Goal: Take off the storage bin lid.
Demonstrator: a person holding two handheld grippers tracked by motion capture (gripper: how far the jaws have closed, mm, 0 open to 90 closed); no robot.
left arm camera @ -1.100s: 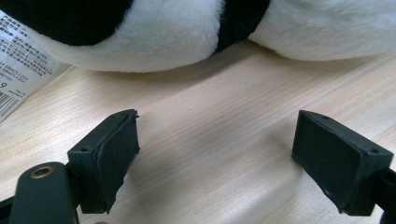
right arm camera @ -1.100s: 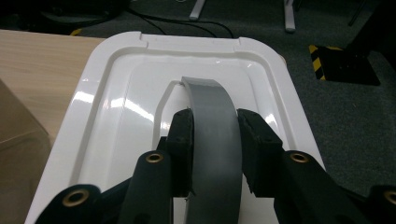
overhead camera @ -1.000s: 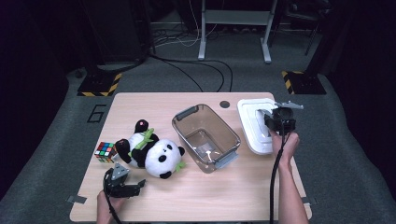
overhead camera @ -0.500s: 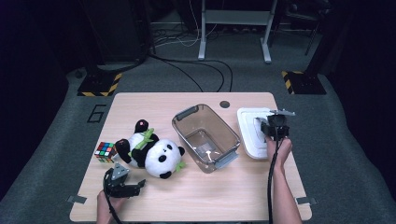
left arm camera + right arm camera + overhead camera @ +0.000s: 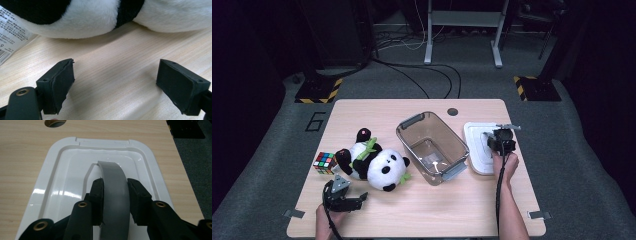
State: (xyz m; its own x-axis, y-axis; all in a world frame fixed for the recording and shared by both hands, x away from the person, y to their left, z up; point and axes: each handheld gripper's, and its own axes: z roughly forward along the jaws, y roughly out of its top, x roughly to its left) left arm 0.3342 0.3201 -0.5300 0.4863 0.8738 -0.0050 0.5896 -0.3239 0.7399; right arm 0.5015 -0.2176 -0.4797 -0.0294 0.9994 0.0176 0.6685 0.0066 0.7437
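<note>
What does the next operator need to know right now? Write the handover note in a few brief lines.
Right tongs: shut on the grey handle of the white lid, which lies on the table right of the clear bin.
Left tongs: open, empty, low over the table just in front of the panda plush.
Bin: open and empty, mid-table. Rubik's cube: left of the panda.
Done: lid gripped by its handle.
Left: probably load the panda and cube into the bin, then lift the lid across and seat it.
</note>
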